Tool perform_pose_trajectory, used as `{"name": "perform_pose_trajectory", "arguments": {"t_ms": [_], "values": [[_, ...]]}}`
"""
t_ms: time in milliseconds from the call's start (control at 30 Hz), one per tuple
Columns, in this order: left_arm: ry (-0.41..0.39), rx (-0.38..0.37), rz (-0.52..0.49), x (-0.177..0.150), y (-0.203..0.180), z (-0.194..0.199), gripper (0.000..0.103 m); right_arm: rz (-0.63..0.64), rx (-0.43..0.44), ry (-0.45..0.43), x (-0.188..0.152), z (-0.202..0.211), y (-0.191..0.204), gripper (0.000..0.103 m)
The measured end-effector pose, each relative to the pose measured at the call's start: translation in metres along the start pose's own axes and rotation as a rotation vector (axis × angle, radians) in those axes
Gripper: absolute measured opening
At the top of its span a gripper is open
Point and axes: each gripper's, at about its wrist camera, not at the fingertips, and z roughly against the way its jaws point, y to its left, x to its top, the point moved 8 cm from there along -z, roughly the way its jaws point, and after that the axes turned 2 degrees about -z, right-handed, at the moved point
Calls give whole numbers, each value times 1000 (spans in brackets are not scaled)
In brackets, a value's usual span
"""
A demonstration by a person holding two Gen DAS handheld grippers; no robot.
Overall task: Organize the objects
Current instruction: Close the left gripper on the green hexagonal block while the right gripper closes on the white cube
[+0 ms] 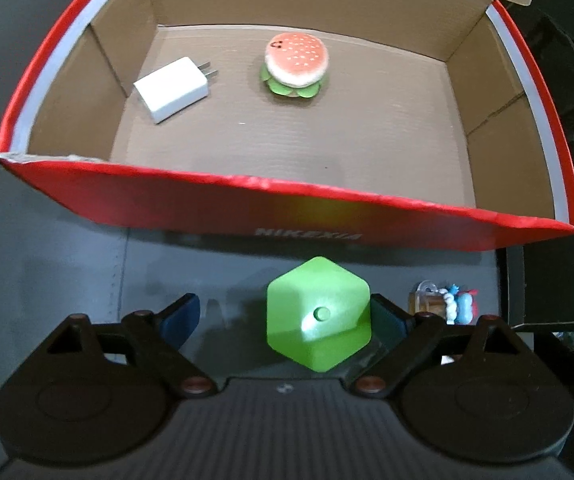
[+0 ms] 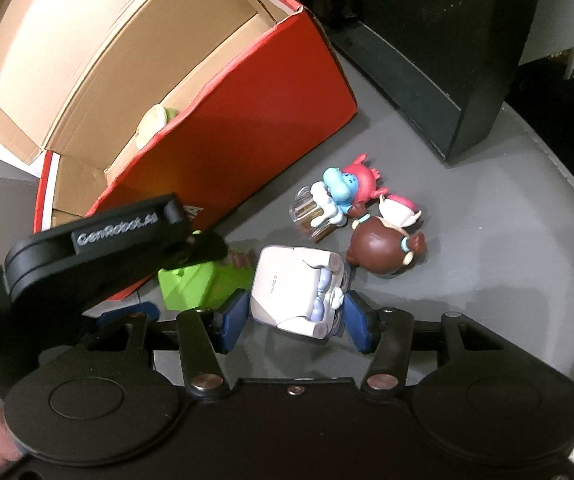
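A green cube (image 1: 317, 314) sits on the grey table between the fingers of my left gripper (image 1: 283, 316). The jaws are wide open; the cube touches the right finger only. The red cardboard box (image 1: 287, 210) stands just beyond, holding a white charger (image 1: 171, 89) and a burger toy (image 1: 296, 64). My right gripper (image 2: 293, 312) is open around a white sofa figurine (image 2: 295, 288) on the table. The green cube also shows in the right wrist view (image 2: 187, 286), under the black left gripper body (image 2: 99, 240).
A blue-and-red figurine with a clear mug (image 2: 339, 200) and a brown-haired doll figurine (image 2: 387, 248) lie right of the box (image 2: 247, 140). A black block (image 2: 427, 40) stands at the back right. The box lid (image 2: 87, 40) stands open.
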Motion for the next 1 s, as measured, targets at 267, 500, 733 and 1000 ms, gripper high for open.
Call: {"name": "perform_pose_trajectory", "arguments": {"t_ms": [267, 500, 733, 1000], "values": [[11, -9, 43, -2, 17, 3, 90, 41, -27, -30, 3, 0, 4, 52], [18, -32, 80, 0, 20, -1, 90, 81, -54, -51, 6, -2, 7, 51], [17, -33, 89, 1, 13, -7, 90, 99, -62, -60, 8, -5, 11, 51], [31, -6, 86, -4, 15, -17, 74, 125, -72, -64, 9, -8, 13, 51]]}}
